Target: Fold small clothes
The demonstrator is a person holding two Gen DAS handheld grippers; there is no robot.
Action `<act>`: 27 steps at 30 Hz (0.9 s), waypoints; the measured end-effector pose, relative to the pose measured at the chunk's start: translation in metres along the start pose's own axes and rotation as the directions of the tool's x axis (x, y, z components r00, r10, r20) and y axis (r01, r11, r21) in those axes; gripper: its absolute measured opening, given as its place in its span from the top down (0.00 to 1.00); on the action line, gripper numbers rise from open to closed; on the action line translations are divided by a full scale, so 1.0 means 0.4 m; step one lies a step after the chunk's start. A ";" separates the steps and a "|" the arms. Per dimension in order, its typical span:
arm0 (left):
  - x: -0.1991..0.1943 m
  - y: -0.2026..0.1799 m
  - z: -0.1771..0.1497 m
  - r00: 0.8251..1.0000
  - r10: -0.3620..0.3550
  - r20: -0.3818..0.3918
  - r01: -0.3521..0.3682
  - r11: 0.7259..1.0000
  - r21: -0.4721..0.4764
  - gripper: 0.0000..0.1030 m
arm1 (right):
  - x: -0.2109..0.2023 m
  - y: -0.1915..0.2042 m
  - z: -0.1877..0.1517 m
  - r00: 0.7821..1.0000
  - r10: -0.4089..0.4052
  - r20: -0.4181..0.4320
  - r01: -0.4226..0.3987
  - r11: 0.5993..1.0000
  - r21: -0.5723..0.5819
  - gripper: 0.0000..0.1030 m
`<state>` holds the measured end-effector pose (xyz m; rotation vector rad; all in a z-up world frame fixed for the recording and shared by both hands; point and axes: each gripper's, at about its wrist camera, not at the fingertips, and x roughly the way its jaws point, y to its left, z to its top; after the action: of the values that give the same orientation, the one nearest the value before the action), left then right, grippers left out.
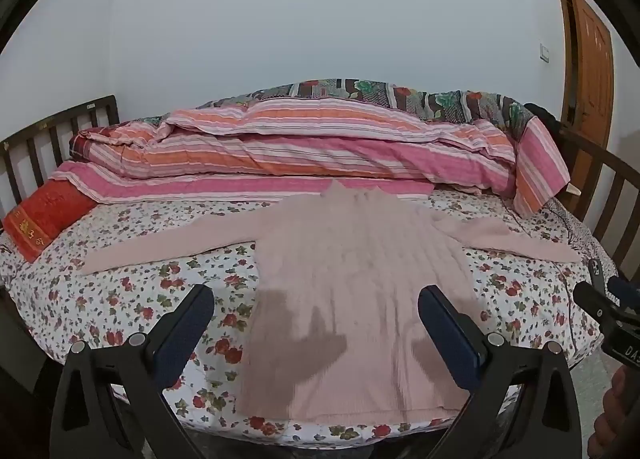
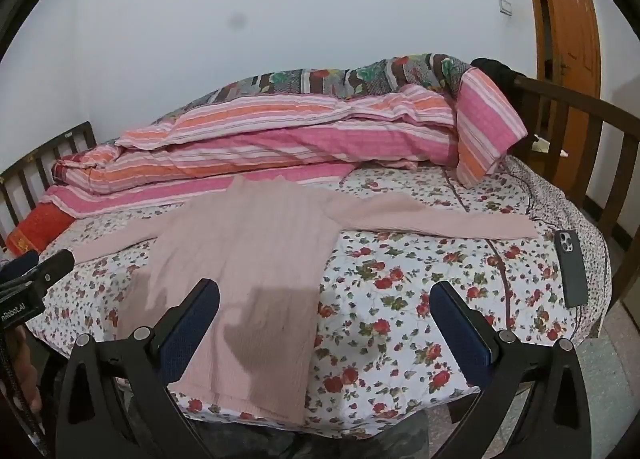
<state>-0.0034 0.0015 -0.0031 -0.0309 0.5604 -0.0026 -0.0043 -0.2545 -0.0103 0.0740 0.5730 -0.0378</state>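
A pale pink ribbed sweater [image 1: 352,279] lies flat on the floral bed sheet [image 1: 132,299], hem toward me, both sleeves spread out sideways. My left gripper [image 1: 316,311] is open and empty, held above the sweater's lower body. In the right wrist view the sweater [image 2: 248,259] lies left of centre with its right sleeve [image 2: 440,221] stretched to the right. My right gripper [image 2: 326,307] is open and empty, above the sweater's right edge and the sheet [image 2: 400,299]. The right gripper's body also shows at the right edge of the left wrist view [image 1: 616,311].
A pile of striped pink and orange quilts [image 1: 304,147] lies along the back of the bed. A red pillow [image 1: 44,219] is at the left. A dark phone [image 2: 572,267] lies near the right edge. Wooden bed rails [image 2: 600,139] stand at both ends; a wooden door [image 2: 568,19] is at the far right.
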 end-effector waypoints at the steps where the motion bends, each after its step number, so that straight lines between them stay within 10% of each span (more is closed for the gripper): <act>1: 0.000 0.000 0.002 1.000 -0.002 0.000 0.002 1.000 -0.002 0.00 | -0.002 0.000 0.000 1.000 0.000 0.001 0.000 1.000 0.000 0.00; 27: -0.012 0.012 0.018 1.000 0.004 0.002 -0.004 1.000 -0.004 0.00 | -0.017 0.003 0.015 1.000 0.007 0.015 -0.007 1.000 0.001 0.00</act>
<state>-0.0036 0.0063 0.0053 -0.0334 0.5584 0.0022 -0.0067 -0.2538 -0.0014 0.0771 0.5578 -0.0315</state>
